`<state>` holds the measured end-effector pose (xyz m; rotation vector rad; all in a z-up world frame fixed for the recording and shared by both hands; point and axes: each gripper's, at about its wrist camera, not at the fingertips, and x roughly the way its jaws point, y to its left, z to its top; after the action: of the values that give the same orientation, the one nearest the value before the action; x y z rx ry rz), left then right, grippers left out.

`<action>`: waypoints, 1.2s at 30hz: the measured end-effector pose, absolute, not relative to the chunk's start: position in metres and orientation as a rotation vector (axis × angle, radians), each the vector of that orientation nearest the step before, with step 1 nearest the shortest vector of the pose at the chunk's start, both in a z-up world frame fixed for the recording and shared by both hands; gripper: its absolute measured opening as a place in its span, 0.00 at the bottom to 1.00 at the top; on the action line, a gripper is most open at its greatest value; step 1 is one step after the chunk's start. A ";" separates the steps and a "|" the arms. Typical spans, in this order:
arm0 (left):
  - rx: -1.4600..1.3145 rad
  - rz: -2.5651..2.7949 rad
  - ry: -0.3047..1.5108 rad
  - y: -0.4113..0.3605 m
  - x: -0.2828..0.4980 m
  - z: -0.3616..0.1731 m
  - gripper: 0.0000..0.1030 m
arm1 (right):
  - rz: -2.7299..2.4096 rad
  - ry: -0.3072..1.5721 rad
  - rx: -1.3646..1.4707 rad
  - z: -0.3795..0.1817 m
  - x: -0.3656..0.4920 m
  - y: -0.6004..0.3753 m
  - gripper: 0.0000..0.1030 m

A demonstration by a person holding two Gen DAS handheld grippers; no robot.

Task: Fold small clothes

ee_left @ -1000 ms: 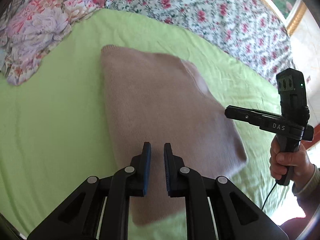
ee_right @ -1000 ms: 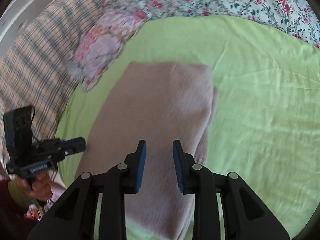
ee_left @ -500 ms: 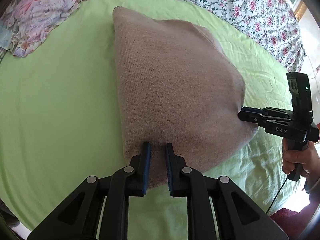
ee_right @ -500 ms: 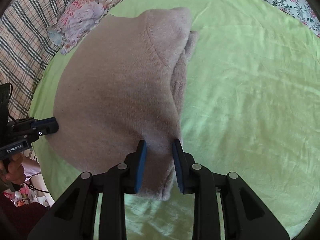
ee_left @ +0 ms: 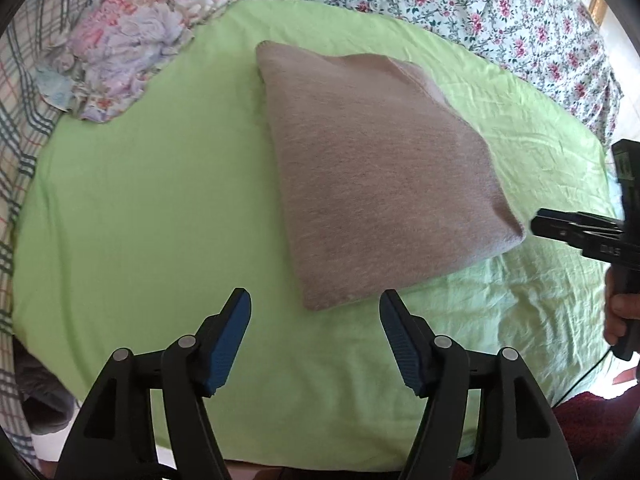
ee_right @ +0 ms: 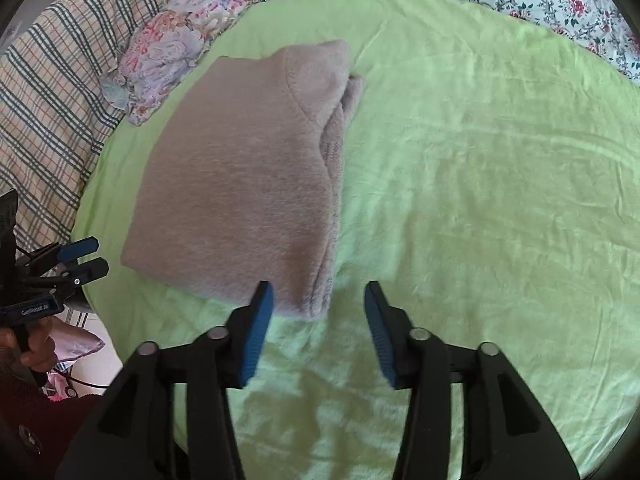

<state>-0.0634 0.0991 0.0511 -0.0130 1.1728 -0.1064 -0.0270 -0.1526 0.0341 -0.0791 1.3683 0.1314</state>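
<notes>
The folded sweater (ee_left: pixel 376 184) lies on the sheet (ee_left: pixel 140 220), just beyond both gaping, empty grippers, left (ee_left: pixel 316 316) and right (ee_right: pixel 318 308).

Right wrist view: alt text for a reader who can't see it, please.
A folded beige sweater lies on a green sheet, released. The right tongs hover open at its near corner; the left tongs show at far left.
</notes>
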 end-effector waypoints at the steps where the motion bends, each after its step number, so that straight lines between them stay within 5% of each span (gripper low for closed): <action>1: 0.011 -0.085 1.172 0.100 -0.065 0.053 0.69 | 0.138 1.363 -0.084 0.038 -0.032 -0.150 0.58; 18: 0.088 0.035 1.133 0.109 -0.077 0.068 0.76 | 0.178 1.365 -0.087 0.039 -0.044 -0.122 0.74; 36: 0.193 0.122 1.167 0.094 -0.032 0.064 0.79 | 0.195 1.376 -0.111 0.021 0.008 -0.104 0.79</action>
<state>-0.0318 0.0935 0.0644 0.1929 1.1665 0.1219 0.0082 -0.1042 0.0213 -0.1109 1.3757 0.1949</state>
